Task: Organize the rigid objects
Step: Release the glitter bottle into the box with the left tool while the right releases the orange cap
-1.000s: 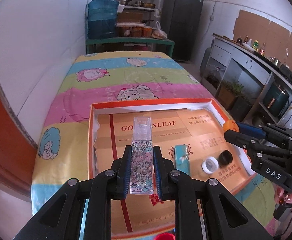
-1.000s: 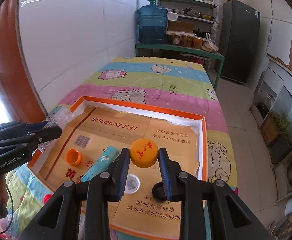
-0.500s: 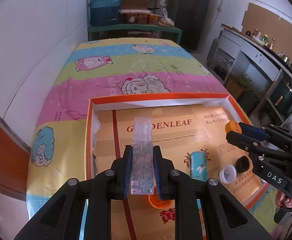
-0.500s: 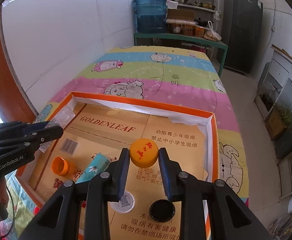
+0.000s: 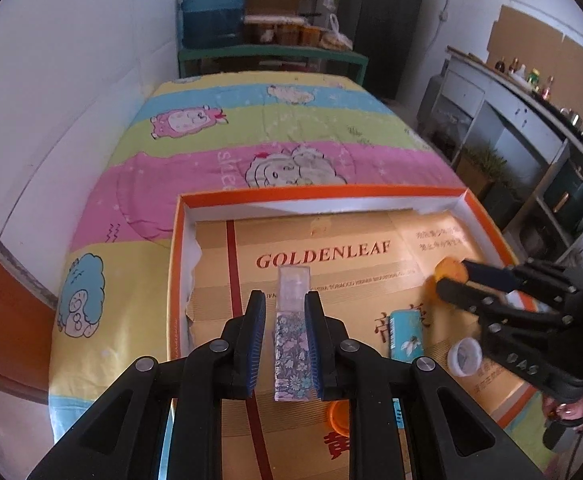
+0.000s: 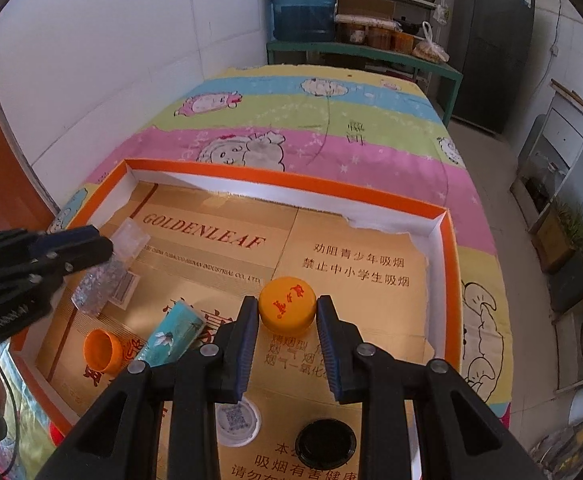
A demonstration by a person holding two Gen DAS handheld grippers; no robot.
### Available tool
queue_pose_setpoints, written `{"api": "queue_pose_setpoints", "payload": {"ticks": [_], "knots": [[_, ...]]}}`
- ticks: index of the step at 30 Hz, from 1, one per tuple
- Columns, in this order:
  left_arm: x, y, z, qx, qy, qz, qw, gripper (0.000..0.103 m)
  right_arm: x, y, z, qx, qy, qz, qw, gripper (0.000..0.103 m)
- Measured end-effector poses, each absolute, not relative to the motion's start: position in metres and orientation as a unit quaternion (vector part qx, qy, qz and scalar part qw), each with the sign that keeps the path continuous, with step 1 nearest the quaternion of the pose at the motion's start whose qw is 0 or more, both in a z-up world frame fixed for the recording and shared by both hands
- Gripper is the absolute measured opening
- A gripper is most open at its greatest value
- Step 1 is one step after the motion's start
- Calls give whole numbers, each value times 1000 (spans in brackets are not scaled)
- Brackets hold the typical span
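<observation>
A: Start with the biggest. What carries everything?

B: A bed (image 5: 195, 152) with a cartoon sheet. On it lies the box (image 6: 291, 184), shallow, with an orange rim and printed card on its floor.

A: And the task's things?

B: The longest is the bottle (image 5: 292, 340), flat and clear with a flower print. The left tool (image 5: 285, 340) is clamped on its lower body, low over the left part of the box floor. I cannot tell if it touches the card. Its long axis runs forward, away from the camera, with the clear cap end pointing to the far wall of the box.

A: How does it handle, you think?

B: I judge it light, stiff and a little slippery, perhaps breakable. The flat sides are the good place to hold, as now.

A: The next one?

B: A teal tube (image 6: 171, 336) lies on the floor, pointing diagonally. Then the yellow cap (image 6: 287, 306): the right tool (image 6: 287, 332) has a jaw at each side of it, over the middle of the box. It seems light, hard and round, so it may roll out; the side wall is where to hold it.

A: The smallest?

B: An orange cap (image 6: 101, 350), a white lid (image 6: 237, 420) and a black lid (image 6: 325, 442) lie loose near the front.
</observation>
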State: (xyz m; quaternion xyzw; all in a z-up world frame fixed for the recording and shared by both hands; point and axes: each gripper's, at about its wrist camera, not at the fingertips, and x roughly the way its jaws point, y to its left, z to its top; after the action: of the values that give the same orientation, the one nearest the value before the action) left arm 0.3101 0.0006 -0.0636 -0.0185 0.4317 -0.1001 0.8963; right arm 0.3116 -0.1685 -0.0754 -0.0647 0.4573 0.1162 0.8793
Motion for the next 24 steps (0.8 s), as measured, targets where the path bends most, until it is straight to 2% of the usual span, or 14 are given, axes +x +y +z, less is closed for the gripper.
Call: {"api": "queue_pose_setpoints", "payload": {"ticks": [3, 8, 11, 15, 24], "knots": [[304, 6, -56, -46, 416, -113, 901, 20, 313, -167, -81, -71, 468, 114, 874, 30], [290, 17, -45, -88, 390, -124, 908, 34, 314, -165, -83, -77, 471, 111, 872, 30], [279, 23, -37, -105, 379, -129, 911, 34, 313, -165, -83, -76, 471, 107, 872, 34], [265, 23, -32, -90, 375, -123, 914, 34, 308, -166, -79, -70, 465, 105, 876, 49], [240, 32, -26, -93, 373, -113, 916, 34, 291, -173, -63, -50, 446, 95, 889, 49]]}}
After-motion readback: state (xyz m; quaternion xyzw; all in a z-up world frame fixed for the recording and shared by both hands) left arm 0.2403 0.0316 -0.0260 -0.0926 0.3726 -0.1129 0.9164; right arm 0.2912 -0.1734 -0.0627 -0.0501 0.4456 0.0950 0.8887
